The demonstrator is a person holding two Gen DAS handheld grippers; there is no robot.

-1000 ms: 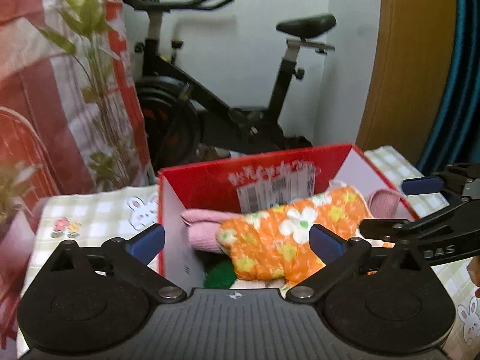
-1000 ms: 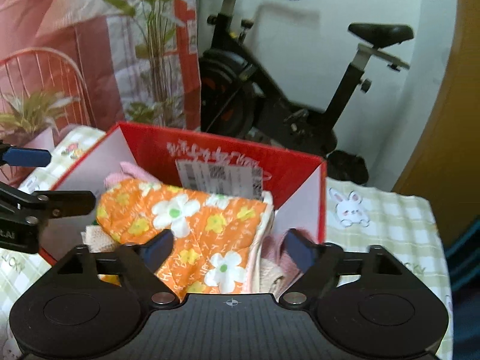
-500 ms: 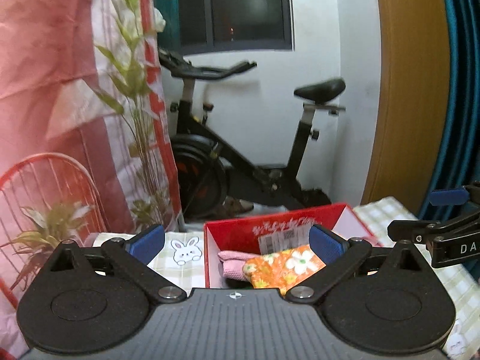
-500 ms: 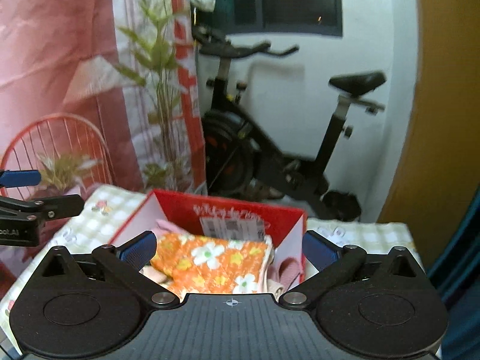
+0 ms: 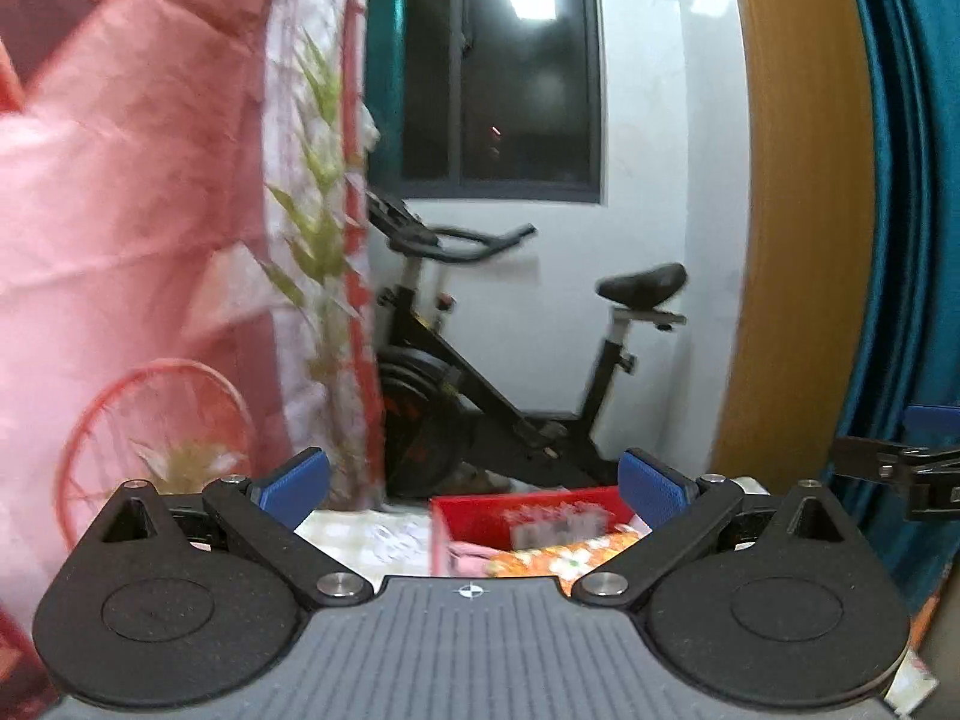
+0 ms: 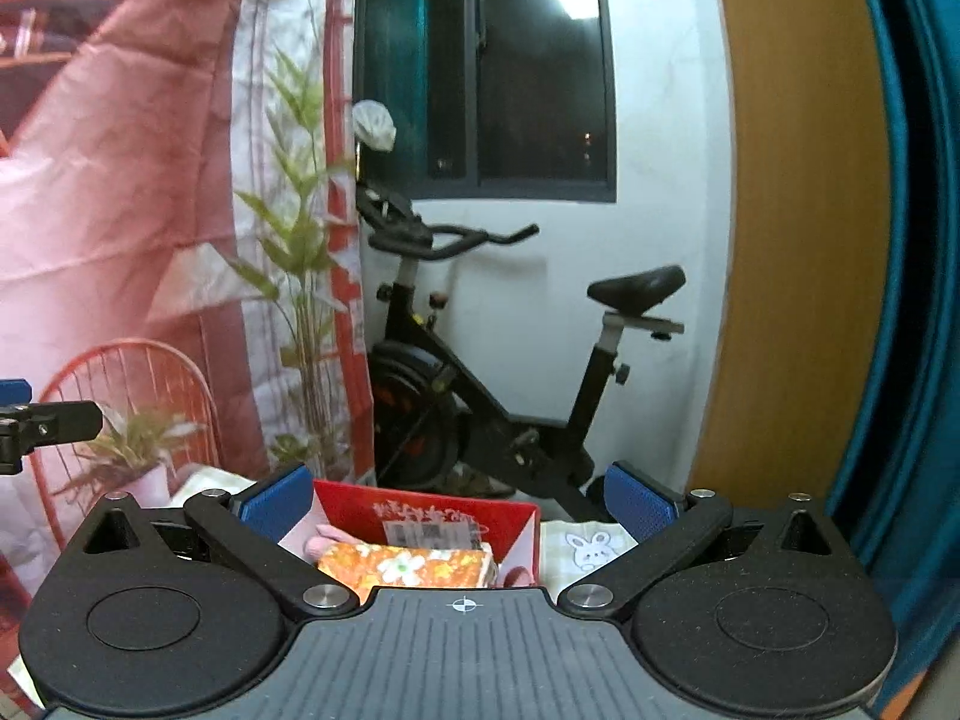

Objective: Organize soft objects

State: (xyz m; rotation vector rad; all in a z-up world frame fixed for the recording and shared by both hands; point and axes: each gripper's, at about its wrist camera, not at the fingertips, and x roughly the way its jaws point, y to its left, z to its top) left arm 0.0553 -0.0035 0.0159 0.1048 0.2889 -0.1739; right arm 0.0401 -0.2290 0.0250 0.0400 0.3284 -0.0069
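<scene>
- Left claw (image 5: 474, 483): jaws wide apart, empty, raised above the table.
- Right claw (image 6: 459, 501): likewise spread, holding nothing.
- Red box (image 6: 420, 510): holds orange floral cloth (image 6: 408, 564) over pink items.
- Step: packing appears finished; next, check for strays.

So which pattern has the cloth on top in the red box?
Orange with white flowers; clearest in right wrist view.

Left wrist view: looks level along its gripper (image 5: 473, 483), high and back from the red box (image 5: 480, 510).
Right wrist view: same way, just beside it.
Shared: box, exercise bike (image 6: 510, 372), window (image 6: 486, 66).
</scene>
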